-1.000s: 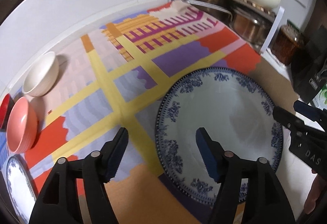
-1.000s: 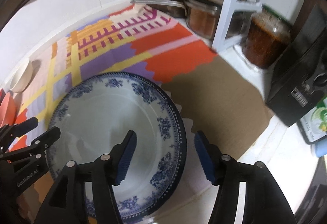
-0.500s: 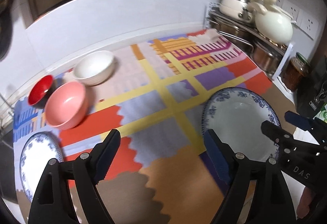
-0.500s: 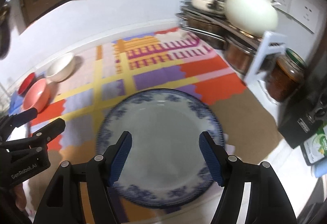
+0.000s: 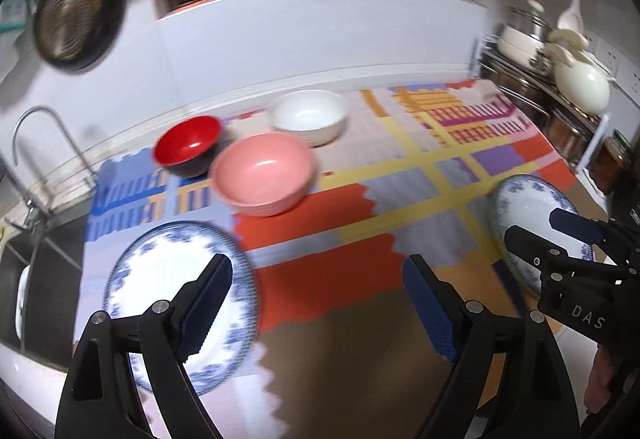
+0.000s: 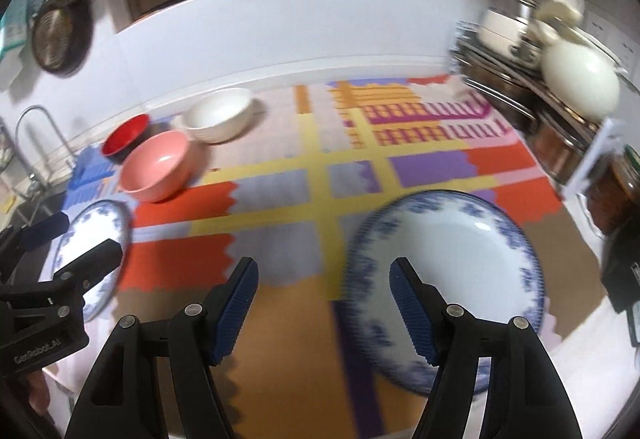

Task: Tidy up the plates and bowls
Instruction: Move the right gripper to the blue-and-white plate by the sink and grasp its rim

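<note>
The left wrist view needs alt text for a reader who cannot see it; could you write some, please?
An open, empty left claw hangs over a colourful mat holding a small blue-rimmed plate, red bowl, pink bowl and white bowl.

Two blue-patterned plates lie flat on the worktop: the small plate [image 5: 176, 279] front-left, the large plate [image 6: 448, 271] front-right. Red bowl [image 5: 188, 145], pink bowl [image 5: 262, 173] and white bowl [image 5: 308, 117] cluster upright at rear-left.

- A colourful patterned mat [image 5: 360, 199] covers most of the bench.
- A tap [image 5: 36, 143] arches over the sink [image 5: 48, 279] at the bench's left end.
- A rack of pots [image 6: 532, 79] fills the back right corner.
- A jar [image 6: 616, 191] stands beside the rack.
</note>
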`<state>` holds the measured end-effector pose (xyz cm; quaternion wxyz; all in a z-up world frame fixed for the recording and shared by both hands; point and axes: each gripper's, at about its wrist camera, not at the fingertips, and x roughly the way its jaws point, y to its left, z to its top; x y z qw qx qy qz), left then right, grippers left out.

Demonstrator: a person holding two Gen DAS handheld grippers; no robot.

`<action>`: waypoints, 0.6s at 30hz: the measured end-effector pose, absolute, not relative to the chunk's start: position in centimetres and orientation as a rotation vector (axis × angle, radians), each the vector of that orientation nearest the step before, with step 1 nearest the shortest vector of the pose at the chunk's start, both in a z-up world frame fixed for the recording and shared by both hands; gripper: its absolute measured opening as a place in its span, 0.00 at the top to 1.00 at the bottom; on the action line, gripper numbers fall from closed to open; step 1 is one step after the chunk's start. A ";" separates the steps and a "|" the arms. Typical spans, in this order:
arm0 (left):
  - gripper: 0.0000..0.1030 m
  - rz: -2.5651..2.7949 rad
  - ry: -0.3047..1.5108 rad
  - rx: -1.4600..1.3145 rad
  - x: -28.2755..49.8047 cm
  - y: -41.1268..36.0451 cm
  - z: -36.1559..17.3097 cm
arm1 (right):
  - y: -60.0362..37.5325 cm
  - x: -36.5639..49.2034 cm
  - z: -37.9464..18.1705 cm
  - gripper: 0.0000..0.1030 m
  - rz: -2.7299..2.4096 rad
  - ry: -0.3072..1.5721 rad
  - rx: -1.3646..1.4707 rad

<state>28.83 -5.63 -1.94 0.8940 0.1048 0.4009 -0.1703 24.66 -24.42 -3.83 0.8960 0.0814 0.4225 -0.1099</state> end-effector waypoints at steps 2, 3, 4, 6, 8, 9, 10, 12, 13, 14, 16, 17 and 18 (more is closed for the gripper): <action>0.15 -0.326 0.829 0.202 29.1 -3.7 -1.8 | -22.9 25.2 -3.7 0.33 -0.202 0.871 0.168; 0.15 -0.312 0.828 0.194 29.2 -2.6 -1.8 | -21.9 25.6 -3.6 0.33 -0.190 0.868 0.160; 0.15 -0.302 0.827 0.187 29.4 -1.7 -1.8 | -20.9 26.0 -3.6 0.33 -0.177 0.866 0.152; 0.15 -0.276 0.827 0.180 29.6 0.3 -1.8 | -19.0 26.8 -3.6 0.33 -0.151 0.862 0.142; 0.15 -0.253 0.829 0.173 29.8 2.0 -2.0 | -17.4 27.5 -3.6 0.33 -0.127 0.860 0.136; 0.15 -0.241 0.832 0.169 29.9 2.8 -2.1 | -16.3 27.9 -3.7 0.33 -0.108 0.862 0.131; 0.15 -0.226 0.836 0.166 30.0 3.9 -2.3 | -15.5 28.2 -3.8 0.33 -0.096 0.863 0.125; 0.15 -0.201 0.839 0.168 30.2 5.5 -2.6 | -13.7 29.0 -4.0 0.33 -0.071 0.865 0.111; 0.15 -0.191 0.840 0.170 30.3 6.2 -2.8 | -12.9 29.2 -4.2 0.33 -0.061 0.865 0.105; 0.15 -0.178 0.841 0.173 30.4 7.1 -3.0 | -12.1 29.5 -4.3 0.33 -0.053 0.865 0.098; 0.15 -0.156 0.847 0.177 30.6 8.4 -3.4 | -10.6 30.2 -4.7 0.33 -0.036 0.869 0.088; 0.15 -0.146 0.851 0.175 30.7 9.2 -3.6 | -10.0 30.4 -4.9 0.33 -0.029 0.870 0.086; 0.15 -0.139 0.854 0.174 30.8 9.8 -3.8 | -9.3 30.7 -5.1 0.33 -0.026 0.875 0.080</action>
